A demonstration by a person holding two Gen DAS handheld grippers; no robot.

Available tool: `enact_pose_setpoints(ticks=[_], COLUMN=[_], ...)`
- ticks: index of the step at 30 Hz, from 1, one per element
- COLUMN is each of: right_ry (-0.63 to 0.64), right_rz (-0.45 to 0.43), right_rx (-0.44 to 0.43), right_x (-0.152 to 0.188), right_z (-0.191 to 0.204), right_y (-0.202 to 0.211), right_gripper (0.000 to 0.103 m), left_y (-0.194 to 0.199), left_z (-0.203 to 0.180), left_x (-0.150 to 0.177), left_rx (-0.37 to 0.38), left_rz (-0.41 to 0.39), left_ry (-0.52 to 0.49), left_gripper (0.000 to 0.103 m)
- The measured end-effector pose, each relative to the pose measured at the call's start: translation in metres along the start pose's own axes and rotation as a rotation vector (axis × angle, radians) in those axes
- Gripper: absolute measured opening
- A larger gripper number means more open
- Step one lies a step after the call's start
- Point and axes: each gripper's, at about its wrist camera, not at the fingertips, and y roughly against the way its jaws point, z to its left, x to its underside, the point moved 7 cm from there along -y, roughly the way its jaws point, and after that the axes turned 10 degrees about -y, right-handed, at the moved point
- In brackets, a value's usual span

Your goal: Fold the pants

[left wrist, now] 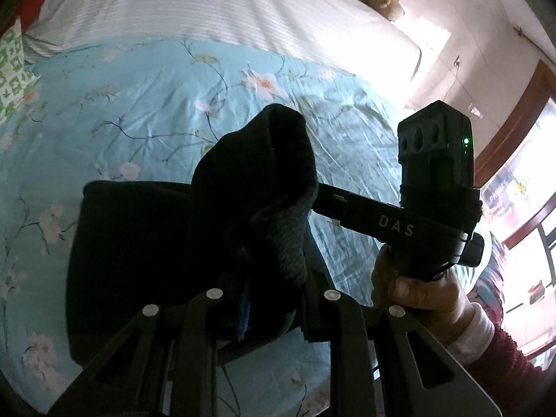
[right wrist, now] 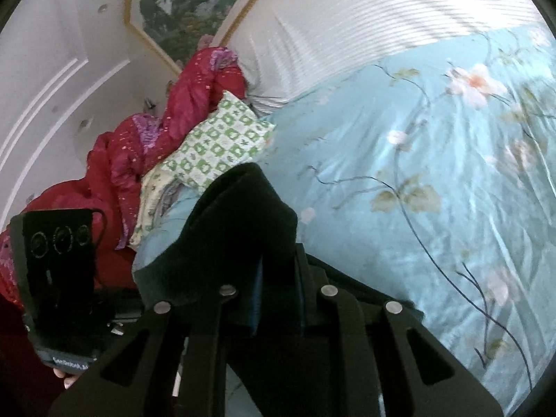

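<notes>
— Above the pale blue floral bedspread [left wrist: 146, 111], what do you have hold of?

— I hold a pair of black fleecy pants [left wrist: 264, 187] lifted off the bed. My left gripper [left wrist: 274, 278] is pinched tight on a bunched fold of the dark cloth, which rises in a hump over its fingertips and hangs away to the left. My right gripper [right wrist: 274, 278] is clamped on another thick fold of the same pants [right wrist: 243, 208], the blue pads just showing beside the fabric.

— Where is the rest of the garment?

— Most of it drapes below my left gripper as a dark slab over the bedspread [right wrist: 434, 160]; whether its lower edge touches the bed, I cannot tell. My right gripper [left wrist: 351, 205] reaches in from the right of the left wrist view, meeting the cloth at the hump.

— What could go wrong from here?

— I judge the bunched grips are the danger. Each holds a wad, not a clean edge, so laying the cloth down could trap a crooked crease. Plush fabric may also slip if I pull the two grippers apart too sharply. The green-and-white patterned pillow [right wrist: 215, 146] and the crumpled red quilt [right wrist: 139, 160] lie near the far side, where a swinging leg could snag.
</notes>
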Motion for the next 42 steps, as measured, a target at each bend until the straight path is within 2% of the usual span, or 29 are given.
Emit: enact_pose_setpoints(ticks=[9,14,15,16,19,21,23,24,30,34,37,42], right_ry=[-0.029,-0.07,-0.075,-0.077,-0.103,-0.126,-0.133,-0.133,-0.14,-0.125,-0.09,-0.012], right_rz=[-0.002,-0.021,-0.03,-0.042,-0.066,-0.079,-0.101,-0.114,-0.165,-0.187,-0.184,-0.203], right_rx=[0.086,0.16,0.171,0.19,0.244,0.279,0.304,0.309,0.361,0.367,0.395,0.45], right_x=[0.01,0.012,0.012,0.013,0.016,0.018,0.019,0.019,0.016,0.014,0.01,0.004], right_z=[-0.022,-0.035,-0.037,-0.038,-0.042,-0.044,-0.043,-0.04,-0.023,-0.007,0.008,0.031], right_y=[0.009,0.028,0.034,0.039,0.052,0.058,0.064,0.067,0.079,0.077,0.068,0.059], right_gripper=[0.015,0.015,0.015,0.015,0.017,0.026,0.051,0.055,0.06,0.069,0.071,0.073], left_y=[-0.03,-0.042,-0.042,-0.043,-0.044,-0.042,-0.04,-0.038,-0.014,0.007,0.02,0.035], left_z=[-0.01,-0.011,-0.012,-0.014,-0.02,-0.023,-0.026,-0.025,-0.016,-0.002,0.018,0.052], left_x=[0.009,0.016,0.017,0.018,0.019,0.02,0.021,0.022,0.03,0.03,0.026,0.021], left_rx=[0.025,0.037,0.041,0.063,0.113,0.118,0.133,0.143,0.177,0.156,0.114,0.072], left_rz=[0.054,0.08,0.082,0.085,0.091,0.088,0.093,0.096,0.085,0.041,0.014,-0.025], left_ry=[-0.034,-0.044,-0.046,-0.045,-0.042,-0.059,-0.067,-0.067,-0.032,-0.001,0.037,0.119], left_gripper=[0.024,0.029,0.034,0.043,0.053,0.056,0.058,0.059,0.067,0.072,0.077,0.077])
